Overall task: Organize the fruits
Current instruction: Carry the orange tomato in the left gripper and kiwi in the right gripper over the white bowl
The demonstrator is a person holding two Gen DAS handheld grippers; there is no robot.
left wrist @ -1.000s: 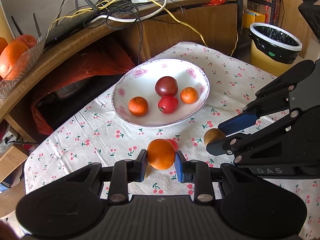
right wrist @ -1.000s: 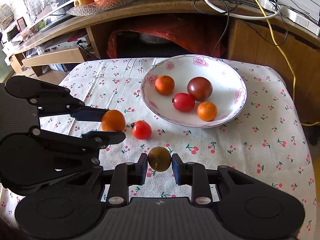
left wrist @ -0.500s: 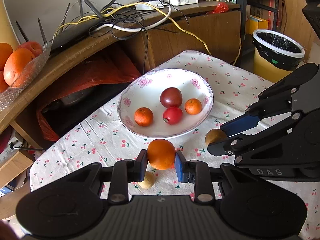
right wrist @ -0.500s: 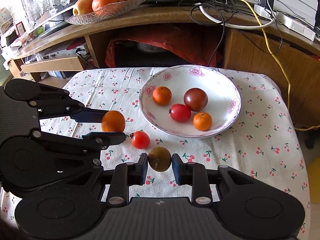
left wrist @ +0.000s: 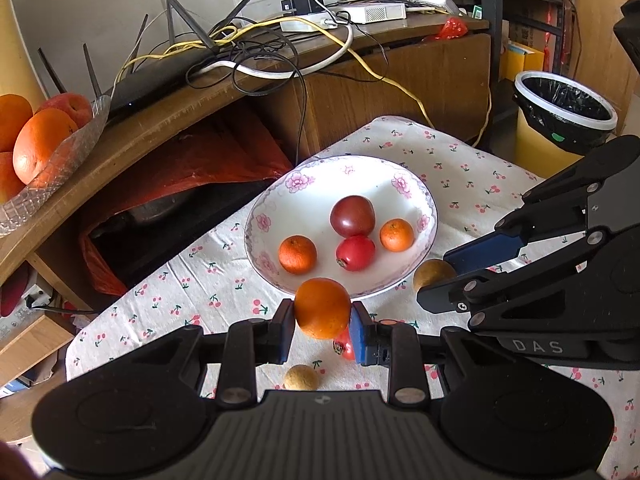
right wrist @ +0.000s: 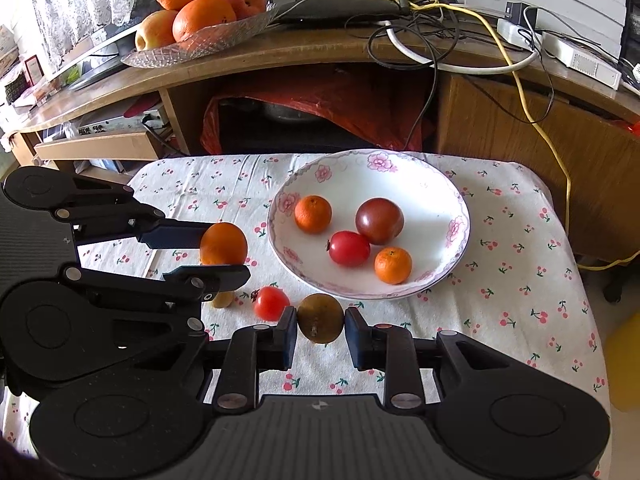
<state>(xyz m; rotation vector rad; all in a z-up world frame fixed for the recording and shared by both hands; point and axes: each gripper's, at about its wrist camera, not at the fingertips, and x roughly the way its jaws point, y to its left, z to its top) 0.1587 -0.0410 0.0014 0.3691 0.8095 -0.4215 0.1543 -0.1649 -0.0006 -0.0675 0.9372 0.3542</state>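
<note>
Left claw (left wrist: pixel 322 320) clamped tight on an orange (left wrist: pixel 322 308), pads pressing both sides, fruit lifted clear of the cherry-print desk (left wrist: pixel 224 292) and hanging just before the near rim of the flowered bowl (left wrist: pixel 400 178). Right claw (right wrist: pixel 320 326) pinched nearly closed on a small brownish-green round fruit (right wrist: pixel 320 318), also held off the cloth, just short of the bowl's near edge.

Outward from there: a red tomato (right wrist: pixel 270 302) on the desk just left of the brownish fruit, and a small tan fruit (left wrist: pixel 301 377) lying near it. In the right-wrist view only a sliver of that tan fruit peeking out beneath the left claw's lower finger; in the left-wrist view the red tomato mostly hidden behind the orange and the blue pad.

Inside the bowl: two small mandarins (right wrist: pixel 313 214), a dark purplish tomato (right wrist: pixel 379 221) and a red tomato, the last two touching.

Farther back: a glass dish of oranges and apples (right wrist: pixel 192 46) on the curved wooden shelf, cut off at the frame edge in the left-wrist view. Tangle of cables (left wrist: pixel 256 52) beyond, hard to sort out. Black-lined bin (left wrist: pixel 564 120) at far right, its base hidden behind the right claw's body.
</note>
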